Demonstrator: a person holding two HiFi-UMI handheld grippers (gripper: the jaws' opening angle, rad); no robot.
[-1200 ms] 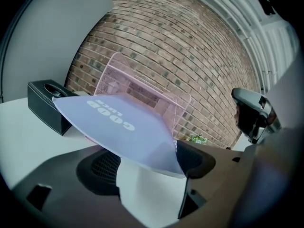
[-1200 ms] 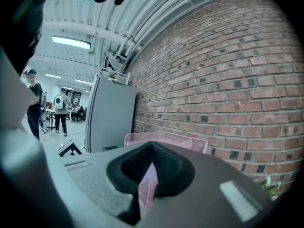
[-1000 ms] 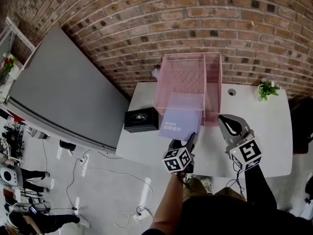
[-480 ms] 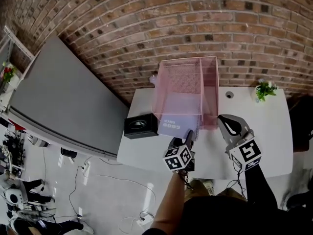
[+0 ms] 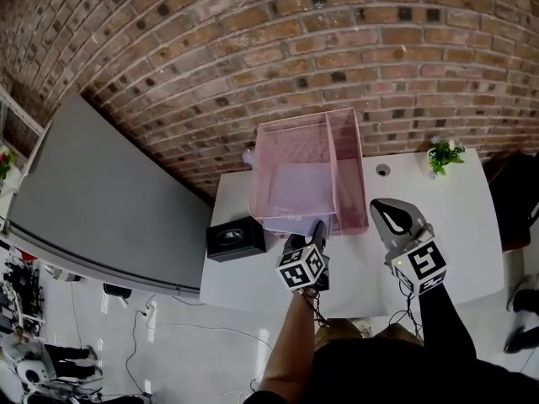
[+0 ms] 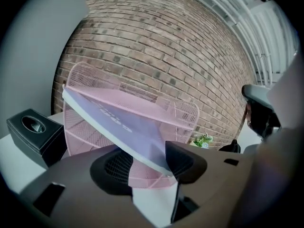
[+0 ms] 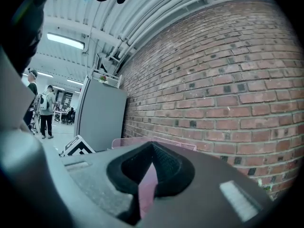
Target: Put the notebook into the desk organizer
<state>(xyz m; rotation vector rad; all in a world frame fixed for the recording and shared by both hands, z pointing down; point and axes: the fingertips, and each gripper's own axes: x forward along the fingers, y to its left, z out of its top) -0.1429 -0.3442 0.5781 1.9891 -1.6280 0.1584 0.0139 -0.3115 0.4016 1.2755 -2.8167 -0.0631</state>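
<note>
A white table (image 5: 472, 225) stands against a brick wall (image 5: 253, 49). 3 things rest directly on it: a pink mesh desk organizer (image 5: 333, 172) with 2 compartments at the back edge, a black box (image 5: 234, 238) just left of it, and a small potted plant (image 5: 444, 154) at the far right. A round grommet (image 5: 383, 170) sits between organizer and plant.

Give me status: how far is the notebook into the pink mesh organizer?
Done: the notebook is lifted and, tilted, mostly inside the wider left compartment of the pink mesh desk organizer. In hand: the left gripper, its jaws having just been closing, pinches the notebook's near corner. The right gripper is shut and empty. Left: slide it fully in, let go.
</note>
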